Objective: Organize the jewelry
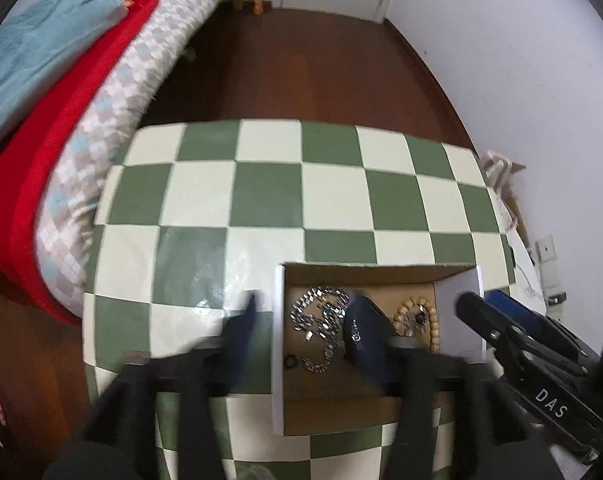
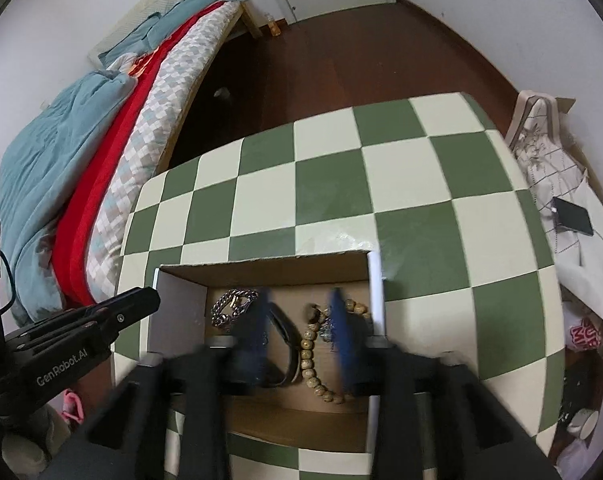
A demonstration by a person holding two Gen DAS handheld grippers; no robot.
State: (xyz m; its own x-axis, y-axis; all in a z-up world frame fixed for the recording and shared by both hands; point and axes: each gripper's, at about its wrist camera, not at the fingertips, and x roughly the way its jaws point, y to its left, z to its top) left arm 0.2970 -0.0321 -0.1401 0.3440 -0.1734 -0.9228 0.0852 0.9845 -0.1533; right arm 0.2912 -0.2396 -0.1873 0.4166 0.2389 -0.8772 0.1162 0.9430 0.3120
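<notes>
An open cardboard box [image 1: 365, 270] [image 2: 261, 268] sits on the green and cream checkered table. Inside lie silver chain jewelry [image 1: 321, 316] [image 2: 231, 306], a wooden bead bracelet [image 1: 419, 320] [image 2: 309, 352] and a dark band [image 2: 285, 332]. My left gripper [image 1: 305, 312] is open, straddling the box's left white wall, one finger outside and one over the jewelry. My right gripper [image 2: 299, 320] is open, both fingers down inside the box around the bead bracelet and a small metal piece. It also shows in the left wrist view [image 1: 501, 320].
The checkered table [image 1: 269, 192] [image 2: 381, 184] stretches beyond the box. A bed with red and blue bedding [image 1: 61, 120] [image 2: 81, 168] stands at the left. A bag and a black device [image 2: 573, 220] lie at the right. Dark wood floor is behind.
</notes>
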